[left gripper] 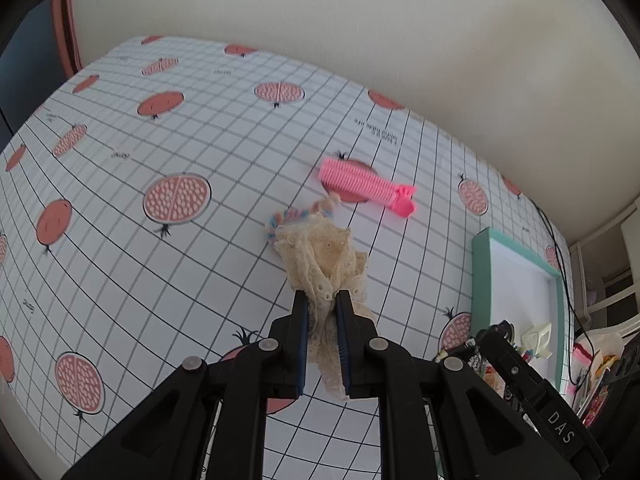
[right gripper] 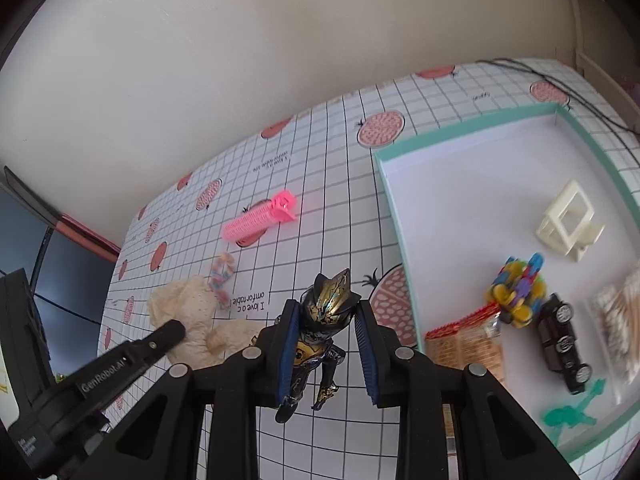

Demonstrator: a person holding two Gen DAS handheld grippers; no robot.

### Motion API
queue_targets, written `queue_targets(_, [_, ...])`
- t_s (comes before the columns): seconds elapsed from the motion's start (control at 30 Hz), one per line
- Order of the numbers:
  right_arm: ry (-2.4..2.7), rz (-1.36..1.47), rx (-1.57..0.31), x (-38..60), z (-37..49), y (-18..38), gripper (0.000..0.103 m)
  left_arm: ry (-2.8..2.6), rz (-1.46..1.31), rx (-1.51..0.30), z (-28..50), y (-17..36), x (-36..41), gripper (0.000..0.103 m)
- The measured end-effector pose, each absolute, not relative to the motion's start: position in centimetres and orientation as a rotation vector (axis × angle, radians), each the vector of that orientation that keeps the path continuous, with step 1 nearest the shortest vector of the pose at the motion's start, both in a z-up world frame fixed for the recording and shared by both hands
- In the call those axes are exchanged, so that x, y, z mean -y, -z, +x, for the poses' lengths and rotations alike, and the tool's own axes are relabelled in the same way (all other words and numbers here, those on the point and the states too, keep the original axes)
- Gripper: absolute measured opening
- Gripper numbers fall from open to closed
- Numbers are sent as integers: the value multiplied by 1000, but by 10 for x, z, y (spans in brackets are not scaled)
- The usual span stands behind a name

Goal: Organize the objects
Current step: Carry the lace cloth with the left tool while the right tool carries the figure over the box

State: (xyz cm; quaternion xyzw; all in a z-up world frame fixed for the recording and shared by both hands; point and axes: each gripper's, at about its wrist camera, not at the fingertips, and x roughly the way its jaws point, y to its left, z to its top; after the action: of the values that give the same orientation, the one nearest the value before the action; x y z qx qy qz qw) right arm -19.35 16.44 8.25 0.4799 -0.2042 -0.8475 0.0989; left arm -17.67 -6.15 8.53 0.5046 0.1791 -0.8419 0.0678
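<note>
Lace fabric, cream in colour, is pinched between the blue pads of the left tongs, and the cloth is bunched up above the tabletop; its lower end hangs down behind the black frame, so I cannot see how long it is. In the right wrist view the same fabric is partly covered by the left tongs, and only one black finger shows there. The right tongs hold a small armoured figure, dark with gold marks; its left side touches the left pad, but a gap shows beside the right pad, so I cannot tell if the grip is firm. The feet of the figure are half hidden by the frame. A pink hair roller lies on the tabletop beyond the fabric, apart from it, on a printed fruit. Between them lies a small pastel braided piece, blurred and partly under the lace, so I cannot make out what it is. A white tray with a green rim stands at the right side. Inside it are a cream plastic frame, a colourful cluster toy, a black toy car, a green flat shape and a reddish packet; at the far right edge something pale is cut off and blurred.
</note>
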Motion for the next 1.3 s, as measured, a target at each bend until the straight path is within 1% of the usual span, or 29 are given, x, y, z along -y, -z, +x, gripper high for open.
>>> queue_targets(0.27, [2574, 1338, 581, -187, -174, -101, 30, 2614, 1369, -529, -166, -127, 58, 13])
queue_targets(0.4, [2610, 1319, 581, -205, -163, -106, 30, 2642, 1339, -526, -164, -137, 50, 13])
queue_targets(0.6, [2686, 1287, 596, -239, -147, -111, 30, 2699, 1357, -478, -167, -141, 20, 13])
queue_targets(0.9, [2750, 1240, 669, -294, -129, -118, 30, 2807, 1402, -430, -169, -147, -44, 13])
queue_targets(1.1, [2766, 1220, 688, -310, -122, -117, 30, 2892, 1423, -381, -167, -150, -82, 13])
queue_targets(1.3, [2773, 1223, 699, -322, -113, -113, 30, 2928, 1462, -381, -169, -143, -100, 13])
